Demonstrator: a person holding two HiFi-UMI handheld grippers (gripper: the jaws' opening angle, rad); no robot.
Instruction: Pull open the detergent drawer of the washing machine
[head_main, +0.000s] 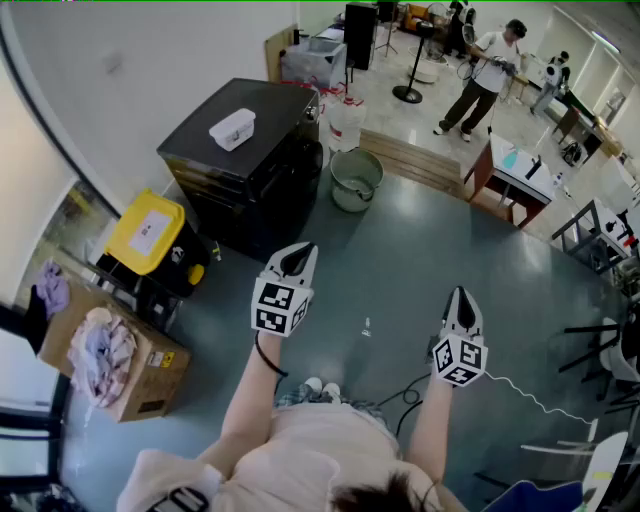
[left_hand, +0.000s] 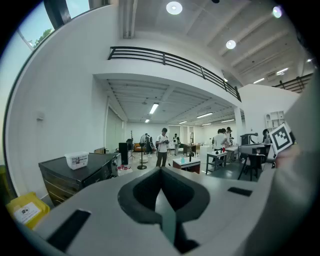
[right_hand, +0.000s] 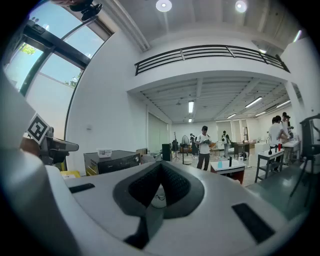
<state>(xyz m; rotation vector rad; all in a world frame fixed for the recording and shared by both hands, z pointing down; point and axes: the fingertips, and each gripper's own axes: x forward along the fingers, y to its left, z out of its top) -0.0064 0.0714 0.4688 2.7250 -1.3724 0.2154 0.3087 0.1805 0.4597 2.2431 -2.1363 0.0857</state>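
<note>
The black washing machine (head_main: 255, 150) stands with its back to the white wall (head_main: 150, 60), its front facing the person and its long side running along that wall. The detergent drawer is too small to make out. The left tool (head_main: 297, 262) and right tool (head_main: 460, 300) are held level, well short of the machine, each with jaws together on nothing. A white container (head_main: 232, 128) lies on the machine's top. On the grey floor (head_main: 400, 250), a bucket (head_main: 356, 180) sits just beside the machine on one side and a yellow-lidded bin (head_main: 147, 232) on the other.
</note>
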